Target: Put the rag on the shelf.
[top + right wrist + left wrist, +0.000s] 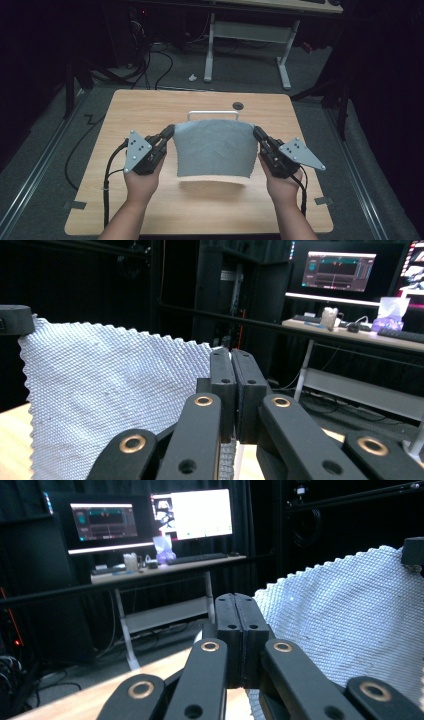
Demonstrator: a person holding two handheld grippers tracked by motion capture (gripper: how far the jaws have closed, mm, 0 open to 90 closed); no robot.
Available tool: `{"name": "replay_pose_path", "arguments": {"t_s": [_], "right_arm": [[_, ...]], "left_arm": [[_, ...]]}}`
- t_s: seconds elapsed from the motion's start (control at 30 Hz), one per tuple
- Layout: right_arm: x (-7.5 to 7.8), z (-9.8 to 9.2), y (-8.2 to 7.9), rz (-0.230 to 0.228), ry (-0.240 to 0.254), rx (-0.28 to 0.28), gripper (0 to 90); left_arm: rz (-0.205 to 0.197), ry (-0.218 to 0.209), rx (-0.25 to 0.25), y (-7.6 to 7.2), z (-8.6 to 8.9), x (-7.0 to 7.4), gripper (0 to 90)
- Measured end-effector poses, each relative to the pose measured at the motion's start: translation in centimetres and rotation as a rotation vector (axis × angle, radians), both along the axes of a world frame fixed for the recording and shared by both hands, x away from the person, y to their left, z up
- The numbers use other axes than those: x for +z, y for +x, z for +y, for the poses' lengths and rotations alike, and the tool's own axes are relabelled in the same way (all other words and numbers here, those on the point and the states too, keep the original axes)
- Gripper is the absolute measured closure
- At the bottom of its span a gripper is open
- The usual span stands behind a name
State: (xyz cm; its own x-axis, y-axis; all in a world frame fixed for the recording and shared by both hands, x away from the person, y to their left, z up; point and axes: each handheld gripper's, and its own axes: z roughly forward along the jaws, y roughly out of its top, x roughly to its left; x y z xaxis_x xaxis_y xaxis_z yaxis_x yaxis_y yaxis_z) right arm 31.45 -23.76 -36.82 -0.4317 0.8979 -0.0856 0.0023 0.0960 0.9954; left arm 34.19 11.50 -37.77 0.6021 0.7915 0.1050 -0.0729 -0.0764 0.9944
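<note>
Both grippers, left gripper (169, 132) and right gripper (258, 133), pinch the cloth (214, 148) corners with clamped jaws; lift evenly, keeping it taut between them.

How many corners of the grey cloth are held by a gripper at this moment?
2. The left gripper pinches the top left corner of the grey cloth; the right gripper pinches the top right corner. The two lower corners hang free above the table.

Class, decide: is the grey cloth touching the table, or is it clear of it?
Apart. The high view shows the cloth hanging between the left gripper and right gripper, its bottom edge above its own shadow on the table.
</note>
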Motion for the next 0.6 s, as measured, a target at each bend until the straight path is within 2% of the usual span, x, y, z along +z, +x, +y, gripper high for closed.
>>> {"name": "replay_pose_path", "arguments": {"t_s": [0.17, 0.3, 0.4, 0.6], "right_arm": [[0.7, 0.1, 0.5, -0.01, 0.014, -0.005, 89.8], [0.8, 0.1, 0.7, -0.011, 0.01, -0.005, 89.8], [0.9, 0.1, 1.4, 0.005, -0.003, -0.01, 89.8], [1.0, -0.4, 3.0, 0.036, 0.004, -0.031, 89.8]], "left_arm": [[-0.012, 0.005, 0.002, 0.3, 0.0, 0.8, 90.0], [-0.011, 0.012, 0.005, 0.6, -0.2, 0.8, 90.0], [0.007, 0.044, 0.01, 1.5, -0.6, 0.8, 90.0], [0.045, 0.039, 0.021, 3.2, -0.7, 1.0, 90.0]]}}
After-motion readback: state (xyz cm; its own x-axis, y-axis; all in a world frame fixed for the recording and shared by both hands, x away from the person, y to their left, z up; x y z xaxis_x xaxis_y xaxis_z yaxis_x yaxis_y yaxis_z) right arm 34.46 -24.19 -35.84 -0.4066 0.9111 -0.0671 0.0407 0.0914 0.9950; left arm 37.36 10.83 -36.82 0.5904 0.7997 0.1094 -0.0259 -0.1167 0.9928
